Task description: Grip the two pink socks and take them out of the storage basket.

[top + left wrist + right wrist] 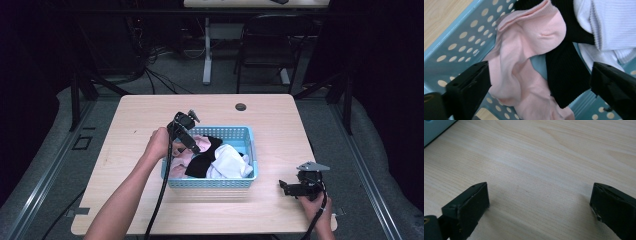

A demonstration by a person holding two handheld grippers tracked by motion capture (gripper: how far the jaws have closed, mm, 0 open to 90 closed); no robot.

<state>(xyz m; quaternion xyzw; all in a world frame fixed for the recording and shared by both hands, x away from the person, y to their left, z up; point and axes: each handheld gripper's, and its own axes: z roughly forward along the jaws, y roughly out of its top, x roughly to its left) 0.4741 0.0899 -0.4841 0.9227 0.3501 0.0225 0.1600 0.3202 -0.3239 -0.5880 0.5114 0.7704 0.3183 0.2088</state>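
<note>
The wooden table [150,107] carries the whole scene, pale and bare around its middle, with a small dark round hole [240,107] near its far edge; on it, about the centre, sits the light blue basket [235,132] with dotted walls, and inside lie the socks; a white sock [231,162] bunched at the right, a black sock [202,162] across the middle, and a pink sock [181,159] at the left, pressed against the basket's left wall and partly under the black one. The left gripper [195,146] hangs over the basket's left half, pointing down into it, gripped by the person's left hand [159,143]; in the left gripper view its jaws stand wide apart with the pink sock and a strip of the black sock between them, the pads touching neither. The right gripper [286,188] rests low on the table right of the basket, well apart from it; its jaws stand wide apart over bare wood.
</note>
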